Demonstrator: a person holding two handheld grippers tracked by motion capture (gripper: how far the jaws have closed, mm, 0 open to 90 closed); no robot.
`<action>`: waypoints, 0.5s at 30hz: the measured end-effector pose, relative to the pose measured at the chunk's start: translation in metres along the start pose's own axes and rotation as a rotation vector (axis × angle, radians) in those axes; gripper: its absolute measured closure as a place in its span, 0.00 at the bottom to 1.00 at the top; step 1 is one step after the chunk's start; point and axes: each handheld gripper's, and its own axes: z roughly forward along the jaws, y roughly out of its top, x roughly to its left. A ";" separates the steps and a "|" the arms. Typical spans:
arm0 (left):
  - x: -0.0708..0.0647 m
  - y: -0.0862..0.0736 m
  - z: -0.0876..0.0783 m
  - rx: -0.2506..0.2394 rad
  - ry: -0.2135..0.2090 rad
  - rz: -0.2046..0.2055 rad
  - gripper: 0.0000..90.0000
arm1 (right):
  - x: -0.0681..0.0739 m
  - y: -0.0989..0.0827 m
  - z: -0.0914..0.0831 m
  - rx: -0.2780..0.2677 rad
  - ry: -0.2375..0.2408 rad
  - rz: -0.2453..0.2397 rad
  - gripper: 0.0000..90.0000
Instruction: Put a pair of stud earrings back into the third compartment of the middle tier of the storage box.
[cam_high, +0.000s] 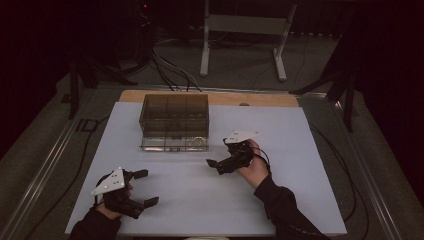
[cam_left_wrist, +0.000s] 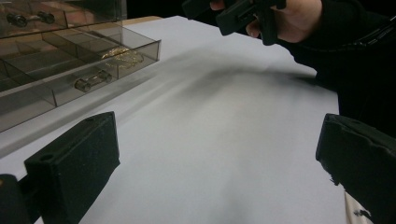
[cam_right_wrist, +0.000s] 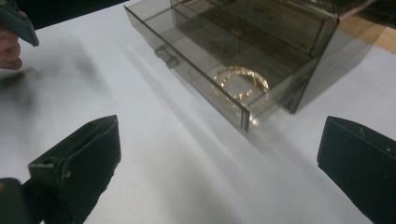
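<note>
A smoky clear drawer box (cam_high: 175, 114) stands at the back middle of the white sheet (cam_high: 300, 150). Its bottom drawer (cam_high: 174, 144) is pulled out toward me, handle (cam_right_wrist: 167, 57) in front. A gold bracelet (cam_right_wrist: 240, 81) lies in the drawer's right end compartment, also seen in the left gripper view as the bracelet (cam_left_wrist: 122, 56). My right gripper (cam_high: 218, 153) hovers just right of the drawer's front corner, jaws wide apart and bare. Near the front left edge my left gripper (cam_high: 145, 188) is open and holds nothing.
Small dark items (cam_left_wrist: 28, 18) sit in an upper compartment of the box. A wooden table edge (cam_high: 260, 99) shows behind the sheet. On the floor behind are a white frame's legs (cam_high: 240, 30), cables (cam_high: 170, 70) and dark stands.
</note>
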 end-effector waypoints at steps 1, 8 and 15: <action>0.000 0.000 0.000 0.000 -0.001 0.001 0.01 | -0.001 -0.003 -0.001 0.001 0.002 0.008 0.00; 0.000 0.000 0.000 -0.001 -0.004 0.002 0.01 | -0.005 -0.021 -0.007 0.000 -0.002 0.028 0.00; 0.000 -0.001 0.001 0.002 -0.010 0.005 0.01 | -0.004 -0.036 -0.016 0.001 -0.005 0.026 0.00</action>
